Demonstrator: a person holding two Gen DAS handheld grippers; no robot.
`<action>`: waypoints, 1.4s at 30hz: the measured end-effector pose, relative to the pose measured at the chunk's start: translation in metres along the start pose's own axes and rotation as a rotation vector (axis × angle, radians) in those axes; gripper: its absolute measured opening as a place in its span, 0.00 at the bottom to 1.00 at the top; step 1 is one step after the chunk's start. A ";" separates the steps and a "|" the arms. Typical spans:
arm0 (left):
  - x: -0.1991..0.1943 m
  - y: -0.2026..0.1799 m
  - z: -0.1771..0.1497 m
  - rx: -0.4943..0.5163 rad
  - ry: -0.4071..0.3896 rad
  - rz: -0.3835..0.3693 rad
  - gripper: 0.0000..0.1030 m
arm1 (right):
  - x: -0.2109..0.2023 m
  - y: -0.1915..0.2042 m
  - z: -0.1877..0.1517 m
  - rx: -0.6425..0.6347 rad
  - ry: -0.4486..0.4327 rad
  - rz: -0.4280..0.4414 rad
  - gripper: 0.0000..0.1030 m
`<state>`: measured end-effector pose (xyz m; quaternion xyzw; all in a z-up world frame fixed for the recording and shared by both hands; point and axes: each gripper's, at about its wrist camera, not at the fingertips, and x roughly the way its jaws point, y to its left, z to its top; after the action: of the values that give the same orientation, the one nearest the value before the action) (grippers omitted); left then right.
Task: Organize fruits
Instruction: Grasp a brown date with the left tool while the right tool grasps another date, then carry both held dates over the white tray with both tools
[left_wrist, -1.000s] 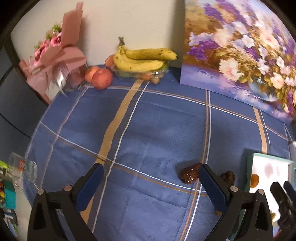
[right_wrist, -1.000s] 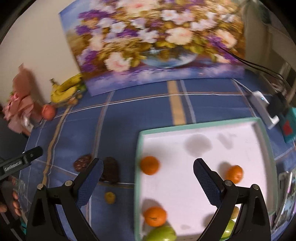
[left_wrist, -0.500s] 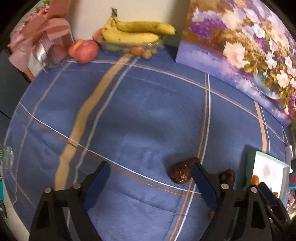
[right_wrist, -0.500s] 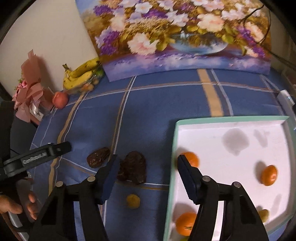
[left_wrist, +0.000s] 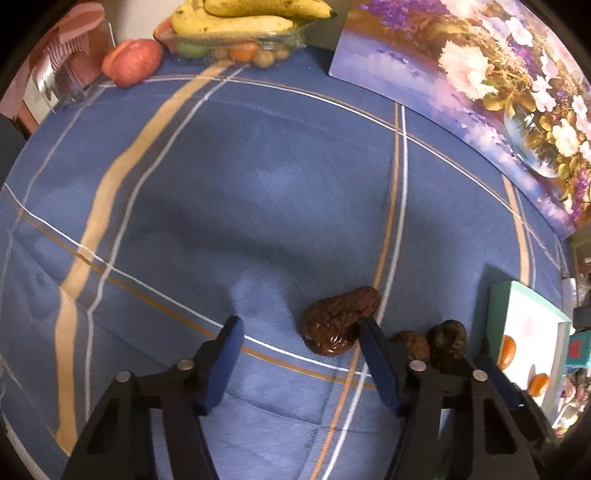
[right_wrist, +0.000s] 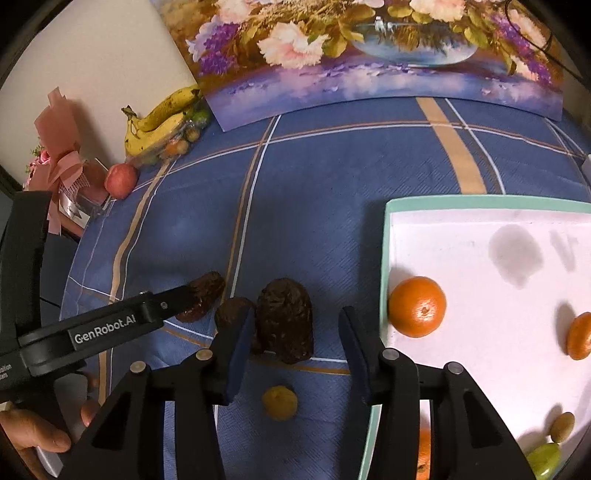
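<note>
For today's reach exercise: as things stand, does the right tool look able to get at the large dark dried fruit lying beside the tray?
Probably yes. The right tool has the large dark dried fruit between its closing jaws, pads not yet pressing. A smaller dark fruit crowds its left finger and might get pinched too.

Blue plaid tablecloth (left_wrist: 258, 192) with tan and white stripes covers table. Floral painting (right_wrist: 369, 55) leans against plain cream wall (right_wrist: 103, 55) behind cloth. Pink wrapped bouquet (right_wrist: 59, 158) left of painting, near wall. Dim indoor light.
</note>
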<state>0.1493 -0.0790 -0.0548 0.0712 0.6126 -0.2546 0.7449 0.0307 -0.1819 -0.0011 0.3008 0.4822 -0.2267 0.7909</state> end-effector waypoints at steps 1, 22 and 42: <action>0.001 -0.001 0.000 -0.002 0.004 -0.016 0.57 | 0.002 0.000 -0.001 0.001 0.004 0.003 0.47; -0.056 -0.010 0.011 -0.044 -0.129 -0.089 0.34 | -0.027 -0.003 0.008 0.032 -0.079 0.052 0.32; -0.104 -0.057 -0.010 0.062 -0.206 -0.130 0.34 | -0.091 -0.065 0.008 0.121 -0.172 -0.086 0.32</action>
<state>0.1019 -0.0936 0.0530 0.0279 0.5280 -0.3268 0.7833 -0.0454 -0.2277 0.0669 0.3063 0.4104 -0.3141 0.7995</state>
